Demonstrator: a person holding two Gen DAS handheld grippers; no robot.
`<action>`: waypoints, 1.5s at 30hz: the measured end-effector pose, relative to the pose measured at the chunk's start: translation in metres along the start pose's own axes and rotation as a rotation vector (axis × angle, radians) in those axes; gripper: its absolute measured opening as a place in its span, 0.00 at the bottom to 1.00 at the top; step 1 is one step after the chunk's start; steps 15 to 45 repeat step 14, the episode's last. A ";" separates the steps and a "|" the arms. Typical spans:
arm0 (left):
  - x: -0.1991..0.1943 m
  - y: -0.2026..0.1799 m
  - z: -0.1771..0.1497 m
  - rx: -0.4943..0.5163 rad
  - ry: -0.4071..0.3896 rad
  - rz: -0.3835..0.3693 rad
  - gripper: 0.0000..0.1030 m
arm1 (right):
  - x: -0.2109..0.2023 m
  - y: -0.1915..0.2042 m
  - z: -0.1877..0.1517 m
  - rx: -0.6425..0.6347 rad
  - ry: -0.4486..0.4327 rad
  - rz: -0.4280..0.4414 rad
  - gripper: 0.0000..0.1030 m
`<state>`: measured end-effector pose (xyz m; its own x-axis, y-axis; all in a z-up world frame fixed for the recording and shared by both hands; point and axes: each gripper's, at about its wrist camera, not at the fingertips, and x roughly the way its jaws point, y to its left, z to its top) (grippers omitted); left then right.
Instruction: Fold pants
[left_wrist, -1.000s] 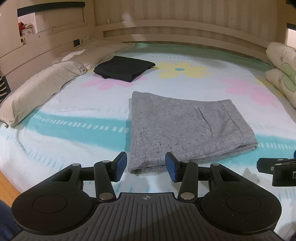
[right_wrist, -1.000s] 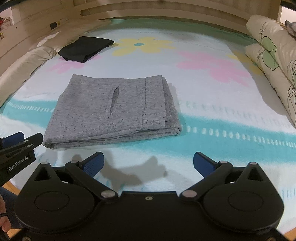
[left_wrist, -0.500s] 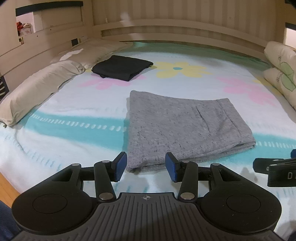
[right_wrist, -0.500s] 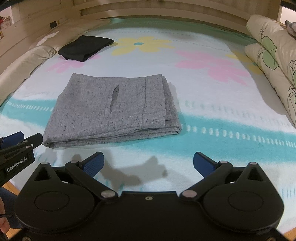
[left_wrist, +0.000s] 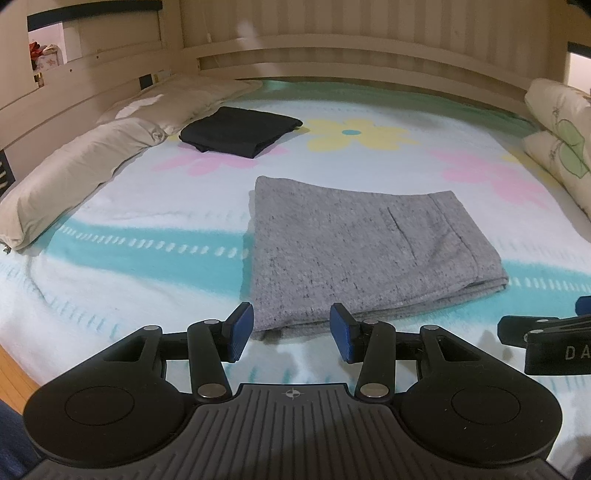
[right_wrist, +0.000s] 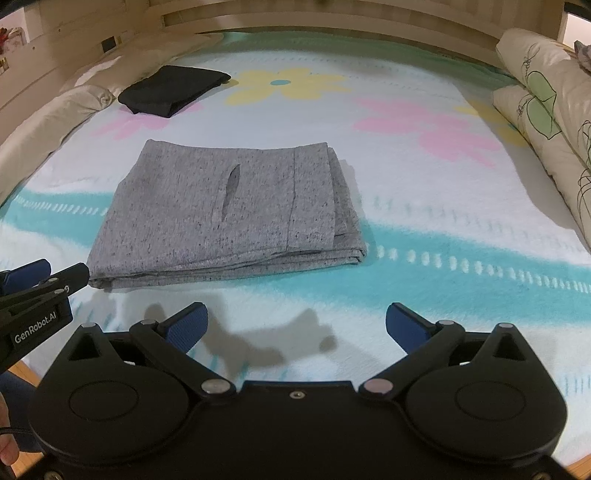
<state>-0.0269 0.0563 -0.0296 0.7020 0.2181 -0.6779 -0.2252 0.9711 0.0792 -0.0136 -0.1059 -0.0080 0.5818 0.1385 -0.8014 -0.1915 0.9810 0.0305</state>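
Note:
Grey speckled pants (left_wrist: 362, 247) (right_wrist: 229, 214) lie folded into a flat rectangle on the flowered bedspread, pocket slit facing up. My left gripper (left_wrist: 291, 332) hovers just in front of their near left corner, jaws partly apart with nothing between the blue pads. It also shows at the left edge of the right wrist view as the left gripper (right_wrist: 33, 284). My right gripper (right_wrist: 295, 325) stands wide open over bare bedspread, in front of the pants and apart from them. Its fingertips (left_wrist: 517, 328) reach in at the right of the left wrist view.
A folded black garment (left_wrist: 240, 134) (right_wrist: 173, 88) lies farther back on the left. Beige pillows (left_wrist: 70, 177) line the left side and flower-printed pillows (right_wrist: 543, 99) the right. A wooden headboard (left_wrist: 332, 70) closes the far end. The bed's near edge and wood floor (left_wrist: 9, 376) are at lower left.

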 end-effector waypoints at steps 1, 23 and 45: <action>0.000 0.000 0.000 0.000 -0.001 0.000 0.43 | 0.000 0.000 0.000 0.000 0.001 -0.001 0.99; 0.002 0.000 -0.001 -0.009 0.008 -0.015 0.43 | 0.003 0.001 0.000 0.004 0.004 -0.004 0.99; 0.002 0.000 -0.001 -0.009 0.008 -0.015 0.43 | 0.003 0.001 0.000 0.004 0.004 -0.004 0.99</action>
